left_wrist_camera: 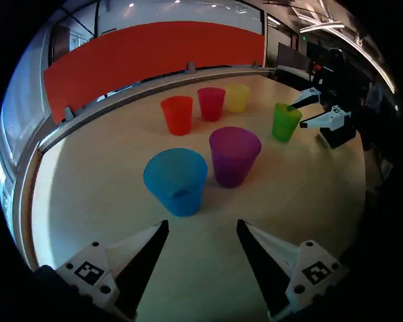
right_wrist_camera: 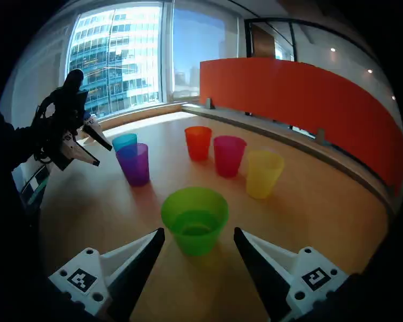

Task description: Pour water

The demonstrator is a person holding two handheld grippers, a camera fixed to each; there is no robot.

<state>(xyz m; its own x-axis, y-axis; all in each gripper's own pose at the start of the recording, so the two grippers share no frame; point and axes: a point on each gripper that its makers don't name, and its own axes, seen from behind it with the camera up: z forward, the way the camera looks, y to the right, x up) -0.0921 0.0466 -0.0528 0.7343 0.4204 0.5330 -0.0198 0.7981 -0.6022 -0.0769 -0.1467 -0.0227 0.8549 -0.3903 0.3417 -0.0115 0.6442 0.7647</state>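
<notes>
left gripper view: light wood table [left_wrist_camera: 94, 177], curved rail along the far edge, orange partition [left_wrist_camera: 148, 53] behind it, glass walls and ceiling strip lights beyond. My left gripper [left_wrist_camera: 201, 222] has its fingers spread wide with nothing between them, only bare tabletop. Six cups, all upright, long axis vertical, mouths up, rims wider than bases. The blue cup [left_wrist_camera: 175, 181] is nearest, just ahead of the left finger. The purple cup [left_wrist_camera: 234, 155] is just beside it, with a small gap. The orange cup [left_wrist_camera: 177, 114], pink cup [left_wrist_camera: 211, 103] and yellow cup [left_wrist_camera: 237, 97] form a row farther back. The green cup [left_wrist_camera: 285, 122] stands off to the right, at the tips of the right gripper [left_wrist_camera: 296, 116], which comes in from the dark right edge

right gripper view: same table, now with big windows [right_wrist_camera: 121, 64] and a high-rise outside, partition on the right. Right gripper fingers are wide apart, clamping nothing. The green cup [right_wrist_camera: 195, 220] stands upright in the gap at the tips; I can't tell if the left tip touches it. A darker band sits low inside it, and I can't confirm it's water. The left gripper [right_wrist_camera: 105, 155] is far left by the blue and purple cups, fingers parted, with a dark sleeve [right_wrist_camera: 19, 145] behind it
</notes>
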